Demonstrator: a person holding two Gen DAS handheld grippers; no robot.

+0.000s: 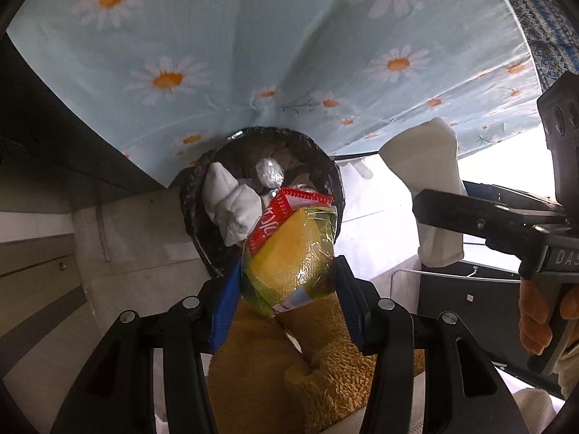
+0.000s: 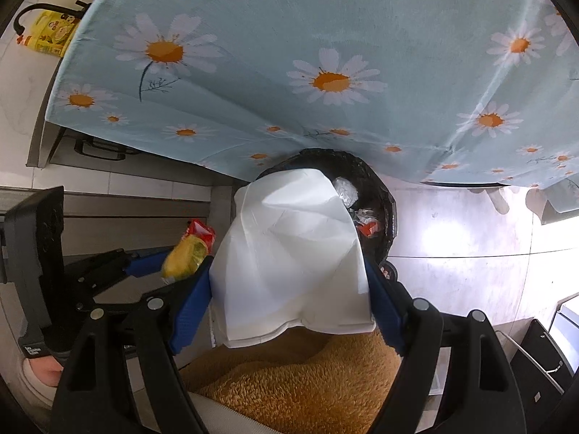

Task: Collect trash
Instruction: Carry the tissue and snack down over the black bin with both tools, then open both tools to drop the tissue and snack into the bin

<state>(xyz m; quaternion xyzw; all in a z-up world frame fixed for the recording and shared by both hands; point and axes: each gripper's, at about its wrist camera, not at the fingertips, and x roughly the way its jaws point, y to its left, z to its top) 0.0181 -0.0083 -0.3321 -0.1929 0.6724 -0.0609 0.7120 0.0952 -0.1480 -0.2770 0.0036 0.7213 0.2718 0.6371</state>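
Observation:
My left gripper (image 1: 286, 285) is shut on a yellow and green plastic wrapper (image 1: 289, 260) with a red packet (image 1: 286, 217) tucked against it, held just above a black-lined trash bin (image 1: 191, 195). White tissue (image 1: 231, 202) and a foil ball (image 1: 269, 173) lie inside the bin. My right gripper (image 2: 289, 282) is shut on a large white paper napkin (image 2: 289, 246) that hangs over the same bin (image 2: 387, 209) and hides most of its opening. In the left wrist view the right gripper (image 1: 434, 213) and its napkin (image 1: 430, 181) show at the right; the left gripper (image 2: 170, 264) with its wrapper (image 2: 184, 256) shows in the right wrist view.
A light blue tablecloth with daisies (image 1: 253, 54) drapes over the table edge right behind the bin. Orange fleece fabric (image 2: 296, 376) lies under both grippers. A yellow bottle (image 2: 50, 36) stands on the floor at far left. Pale tiled floor (image 2: 463, 224) spreads to the right.

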